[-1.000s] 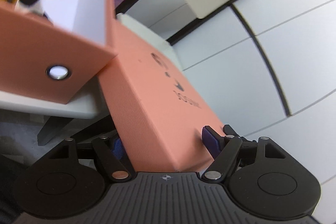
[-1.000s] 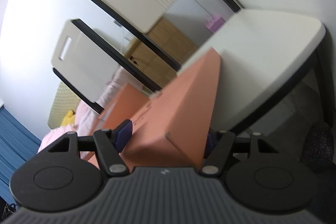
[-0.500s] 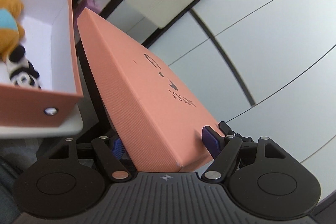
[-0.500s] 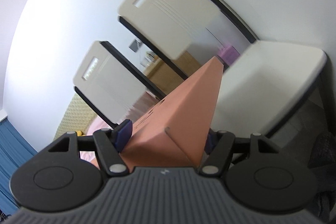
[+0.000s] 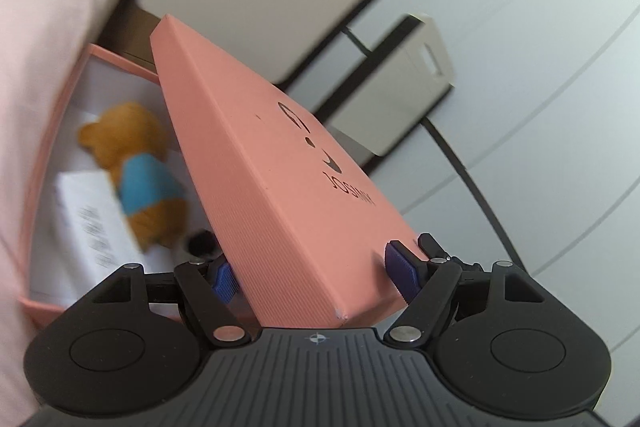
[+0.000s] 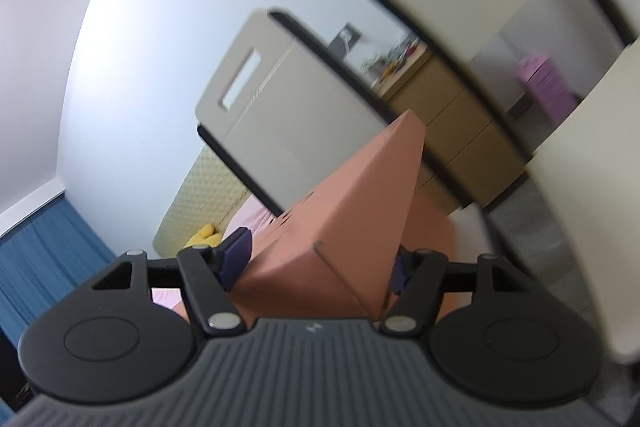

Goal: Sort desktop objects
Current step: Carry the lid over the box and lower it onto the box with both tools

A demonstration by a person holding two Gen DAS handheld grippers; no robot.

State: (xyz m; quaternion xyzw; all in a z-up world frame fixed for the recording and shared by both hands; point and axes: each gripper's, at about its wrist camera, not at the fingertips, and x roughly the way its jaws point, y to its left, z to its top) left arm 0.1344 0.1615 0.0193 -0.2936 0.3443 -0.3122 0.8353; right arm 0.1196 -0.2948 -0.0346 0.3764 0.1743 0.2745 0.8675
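Holding item: pink lid, pinched at opposite ends by my left gripper and right gripper, tilted above the open pink box. Box held a teddy bear and papers. Step: closing. Next, I judged: level lid, align, lower.

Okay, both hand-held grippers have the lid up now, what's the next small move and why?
Probably swing the salmon-pink cardboard lid sideways over the open pink box, then level it. The left hand-held gripper and right hand-held gripper each clamp a corner, and the lid hangs tilted beside the box, where the orange plush bear and white paper booklet lie uncovered.
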